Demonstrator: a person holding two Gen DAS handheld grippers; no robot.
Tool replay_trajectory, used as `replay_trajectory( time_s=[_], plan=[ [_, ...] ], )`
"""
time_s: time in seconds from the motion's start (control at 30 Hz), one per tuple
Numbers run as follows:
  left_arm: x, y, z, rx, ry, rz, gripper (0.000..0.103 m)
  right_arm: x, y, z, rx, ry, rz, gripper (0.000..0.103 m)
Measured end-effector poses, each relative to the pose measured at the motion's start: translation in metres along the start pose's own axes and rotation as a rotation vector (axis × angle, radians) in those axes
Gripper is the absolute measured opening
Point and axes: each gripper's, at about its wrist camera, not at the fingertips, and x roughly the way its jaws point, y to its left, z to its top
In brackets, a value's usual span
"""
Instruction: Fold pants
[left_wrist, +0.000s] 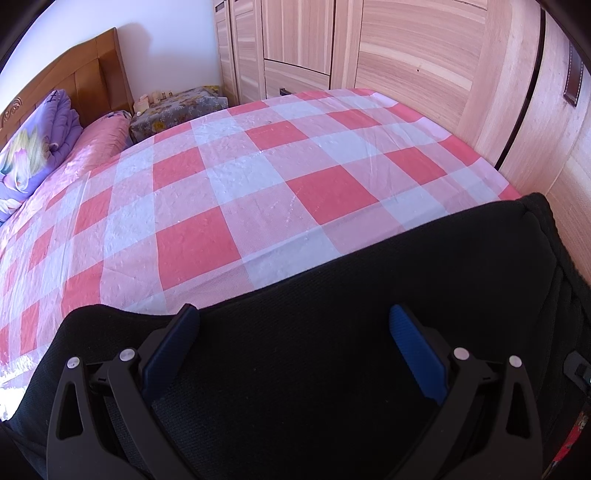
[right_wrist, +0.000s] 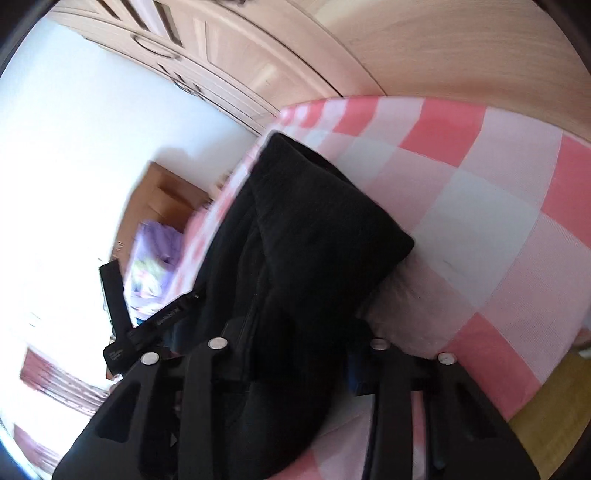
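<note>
Black knit pants (left_wrist: 351, 332) fill the space beneath my left gripper (left_wrist: 295, 350) — its blue-padded fingers (left_wrist: 170, 354) spread wide above the fabric. On the red-and-white checked bedsheet (left_wrist: 221, 184) the pants lie bunched; my right gripper (right_wrist: 295, 354) is buried in the cloth — I cannot tell its state.

**Lots of room on the bed**

The checked bed cover (left_wrist: 229, 192) lies open from 9 to 1 o'clock. The wooden wardrobe (left_wrist: 424, 62) blocks 2 o'clock. Pillows (left_wrist: 40, 144) sit at 10 o'clock. Black pants (left_wrist: 332, 295) fill 6 o'clock.
</note>
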Motion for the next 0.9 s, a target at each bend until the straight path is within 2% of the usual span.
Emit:
replay_trajectory(
  time_s=[0.1,0.13,0.23,0.27,0.33,0.43,0.5,0.6,0.63,0.67,0.73,0.83,0.9],
  plan=[
    [-0.017,0.005,0.001,-0.034,-0.041,0.005,0.101,-0.013,0.014,-0.011,-0.17,-0.072,-0.01,0.033],
    [-0.027,0.005,0.003,-0.045,-0.045,-0.023,0.101,-0.018,0.028,-0.019,-0.288,-0.114,-0.05,0.033],
    [-0.064,-0.006,0.021,-0.086,-0.017,-0.24,0.101,-0.023,0.056,-0.041,-0.541,-0.206,-0.167,0.032],
    [-0.076,-0.02,0.032,-0.067,0.018,-0.302,0.101,-0.022,0.06,-0.046,-0.576,-0.218,-0.187,0.032],
    [-0.094,-0.058,0.053,0.022,0.09,-0.361,0.101,-0.022,0.064,-0.054,-0.62,-0.243,-0.232,0.032],
    [-0.102,-0.121,0.074,0.174,0.196,-0.357,0.101,-0.022,0.06,-0.055,-0.619,-0.25,-0.255,0.032],
    [-0.1,-0.18,0.085,0.304,0.249,-0.282,0.101,-0.022,0.061,-0.059,-0.637,-0.261,-0.275,0.032],
    [-0.083,-0.253,0.079,0.498,0.358,-0.173,0.101,-0.022,0.068,-0.064,-0.675,-0.278,-0.305,0.032],
    [-0.075,-0.27,0.074,0.552,0.394,-0.123,0.101,-0.02,0.07,-0.062,-0.692,-0.282,-0.315,0.032],
    [-0.063,-0.29,0.066,0.626,0.433,-0.038,0.101,-0.021,0.071,-0.064,-0.709,-0.287,-0.322,0.032],
    [-0.044,-0.306,0.054,0.711,0.472,0.093,0.101,-0.017,0.074,-0.064,-0.723,-0.293,-0.326,0.032],
    [-0.007,-0.305,0.042,0.77,0.572,0.276,0.101,-0.019,0.072,-0.063,-0.73,-0.298,-0.329,0.032],
    [0.011,-0.299,0.04,0.78,0.607,0.345,0.101,-0.021,0.071,-0.065,-0.734,-0.297,-0.329,0.032]
  ],
)
